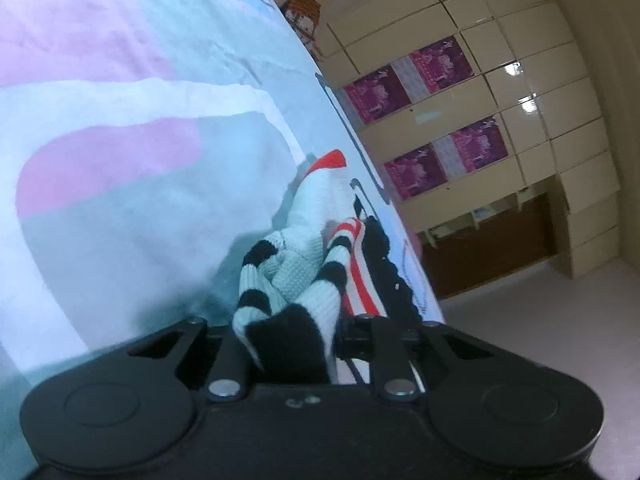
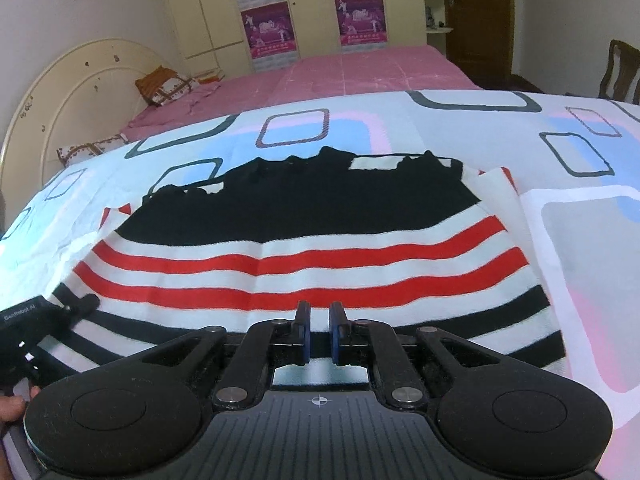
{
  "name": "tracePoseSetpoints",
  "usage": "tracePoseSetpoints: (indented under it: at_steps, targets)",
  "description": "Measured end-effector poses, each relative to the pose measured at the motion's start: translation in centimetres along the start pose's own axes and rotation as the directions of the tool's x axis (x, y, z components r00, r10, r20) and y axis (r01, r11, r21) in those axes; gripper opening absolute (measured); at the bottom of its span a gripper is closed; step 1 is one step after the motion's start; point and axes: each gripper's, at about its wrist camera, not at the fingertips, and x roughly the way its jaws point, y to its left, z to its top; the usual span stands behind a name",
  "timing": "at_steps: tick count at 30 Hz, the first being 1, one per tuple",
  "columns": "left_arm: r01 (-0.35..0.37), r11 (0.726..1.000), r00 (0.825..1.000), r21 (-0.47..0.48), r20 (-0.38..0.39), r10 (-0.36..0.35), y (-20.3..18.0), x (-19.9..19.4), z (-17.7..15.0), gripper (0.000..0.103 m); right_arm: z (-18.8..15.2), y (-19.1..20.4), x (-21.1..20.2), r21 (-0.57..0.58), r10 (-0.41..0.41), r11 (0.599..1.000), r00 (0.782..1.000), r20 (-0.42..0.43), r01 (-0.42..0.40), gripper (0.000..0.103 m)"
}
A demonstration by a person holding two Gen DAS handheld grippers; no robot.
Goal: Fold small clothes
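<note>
Black-and-white knit of the sweater (image 1: 296,280) bunches right at the left tongs (image 1: 292,344), which are clenched on that fabric low in the left wrist frame. Right tongs (image 2: 319,332), at the lower middle of the right wrist frame, are nearly closed over the sweater's near hem; whether they pinch it, I cannot tell. Most of the sweater lies flat on the patterned sheet (image 2: 580,240), mid-frame. Behind it is the pink bed (image 2: 360,72), with cupboards (image 2: 208,8) at the top.

One sweater (image 2: 304,232), two grippers (image 2: 319,334), four posters (image 2: 268,26).
</note>
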Motion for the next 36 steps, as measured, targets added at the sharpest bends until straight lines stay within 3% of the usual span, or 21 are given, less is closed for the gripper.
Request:
tracePoseSetpoints:
  at_steps: [4,8,16,18,19,25,29,32,36]
  targets:
    - [0.09,0.996,0.996,-0.024,0.026,-0.089,-0.2,-1.6,0.1,0.016,0.4,0.2,0.0,-0.005,0.001,1.0,1.0,0.008,-0.001,0.009]
    - [0.015,0.999,1.0,-0.05,0.002,-0.015,1.3,-0.5,-0.3,0.016,1.1,0.7,1.2,-0.036,0.008,0.999,1.0,-0.009,-0.008,0.009]
    - [0.027,0.999,1.0,-0.04,0.005,-0.027,1.2,-0.8,-0.3,0.016,2.2,2.4,3.6,-0.098,0.077,0.992,0.997,-0.021,-0.079,0.009]
    - [0.027,0.999,1.0,-0.037,0.006,-0.026,0.8,-1.0,-0.4,0.016,1.4,2.8,5.7,-0.141,0.033,0.989,0.994,-0.105,-0.048,0.009]
    - [0.031,0.999,0.999,-0.024,0.013,-0.031,0.2,-1.1,-0.2,0.016,0.9,2.8,6.0,-0.164,0.031,0.986,0.997,-0.077,-0.043,0.009]
    - [0.067,0.989,0.997,0.131,0.039,-0.073,-5.0,-1.7,-0.4,0.015,0.7,1.9,6.2,-0.151,0.071,0.985,0.996,-0.056,-0.079,0.008]
    - [0.085,0.966,0.995,0.245,0.035,-0.096,-9.6,-1.7,-1.8,0.015,0.9,1.2,6.1,-0.141,0.115,0.982,0.991,-0.06,-0.123,0.008]
    - [0.087,0.932,0.995,0.351,0.009,-0.096,-13.4,-1.5,-3.7,0.015,1.4,0.1,5.7,-0.107,0.163,0.98,0.984,-0.067,-0.17,0.008]
    - [0.089,0.868,0.996,0.489,-0.047,-0.076,-18.6,-0.1,-7.3,0.015,2.4,-4.8,2.2,0.013,0.217,0.976,0.976,0.037,-0.217,0.008]
